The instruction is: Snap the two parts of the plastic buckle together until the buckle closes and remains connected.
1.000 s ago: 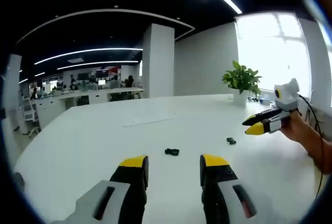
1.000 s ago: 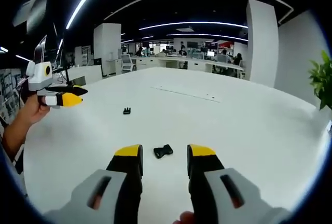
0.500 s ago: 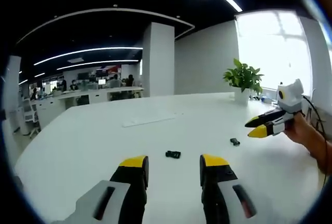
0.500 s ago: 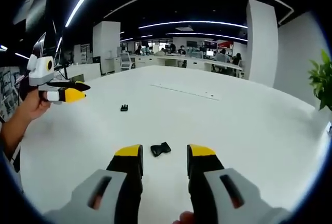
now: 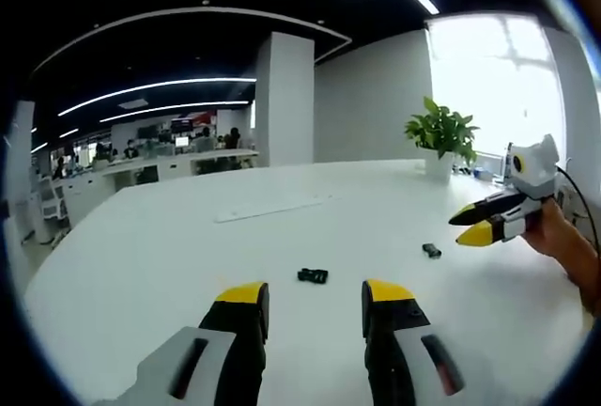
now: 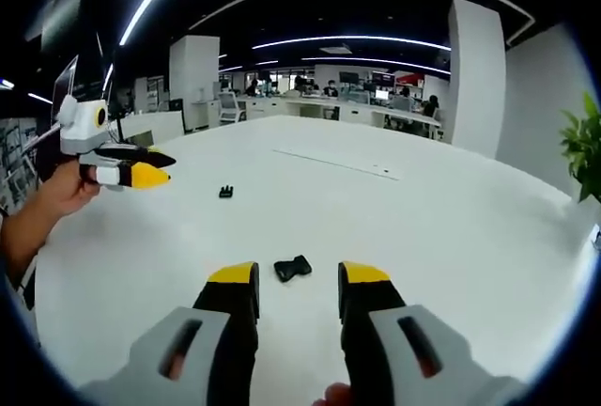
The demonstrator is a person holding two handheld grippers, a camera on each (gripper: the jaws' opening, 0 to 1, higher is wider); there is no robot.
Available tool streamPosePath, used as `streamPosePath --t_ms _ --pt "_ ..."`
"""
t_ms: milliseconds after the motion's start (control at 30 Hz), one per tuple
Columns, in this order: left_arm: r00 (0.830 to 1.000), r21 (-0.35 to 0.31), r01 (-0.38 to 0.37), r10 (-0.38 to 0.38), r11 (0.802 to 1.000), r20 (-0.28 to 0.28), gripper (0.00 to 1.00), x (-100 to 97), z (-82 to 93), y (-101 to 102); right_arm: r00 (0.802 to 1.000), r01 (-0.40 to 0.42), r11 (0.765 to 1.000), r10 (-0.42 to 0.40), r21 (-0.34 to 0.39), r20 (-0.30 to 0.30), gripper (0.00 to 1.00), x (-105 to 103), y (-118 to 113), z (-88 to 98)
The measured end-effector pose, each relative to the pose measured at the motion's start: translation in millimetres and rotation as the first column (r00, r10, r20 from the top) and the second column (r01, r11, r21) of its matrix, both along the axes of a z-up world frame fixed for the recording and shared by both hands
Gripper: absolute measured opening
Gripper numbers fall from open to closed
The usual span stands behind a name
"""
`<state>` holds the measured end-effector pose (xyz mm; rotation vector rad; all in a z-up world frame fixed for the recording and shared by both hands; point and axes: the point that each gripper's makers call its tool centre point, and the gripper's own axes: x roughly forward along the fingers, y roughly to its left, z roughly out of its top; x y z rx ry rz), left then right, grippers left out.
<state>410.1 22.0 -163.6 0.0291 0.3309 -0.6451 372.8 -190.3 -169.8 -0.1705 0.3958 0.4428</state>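
**Both claws poised open, each lined up on its own buckle half**

We hold both claws low over the white worktop, empty and with the jaws parted wide. That spread makes sense to us: neither buckle part is gripped yet, and each claw needs room to straddle its piece.

In the left gripper view, the left claw points forward, level with the surface. One buckle half lies flat on the worktop just ahead of the gap between its tips, apart from them. Farther out and to the right lies the other buckle half, and above it the right claw hangs in the air, held by a hand, its tips aimed back toward us.

In the right gripper view the picture mirrors. The right claw sits close behind its buckle half, which rests almost between the tips without touching them. Well beyond, to the left, the first half lies on the worktop, near the raised left claw.

We judge the two halves well apart, so each must be grasped before any snapping.
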Motion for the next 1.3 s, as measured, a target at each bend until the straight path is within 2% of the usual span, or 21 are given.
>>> streamPosePath --t_ms 167,433,1167,1300 --pt "1.000 -0.003 0.006 -0.006 1.000 -0.025 0.40 2.4 -7.0 -3 1.000 0.002 1.000 -0.002 -0.004 0.003 0.34 0 0 0.4" --pt "1.000 0.010 0.009 -0.009 1.000 -0.028 0.39 8.2 -8.5 -7 1.000 0.004 1.000 -0.004 -0.006 0.008 0.34 -1 0 1.5" --pt "0.997 0.046 0.048 -0.044 0.998 -0.070 0.39 24.6 -26.6 -28 1.000 -0.004 1.000 0.004 -0.012 0.009 0.33 -2 1 1.3" --pt "0.996 0.053 0.055 -0.051 0.997 -0.072 0.38 21.2 -28.2 -32 1.000 -0.006 1.000 0.006 -0.016 0.009 0.33 -2 1 0.9"
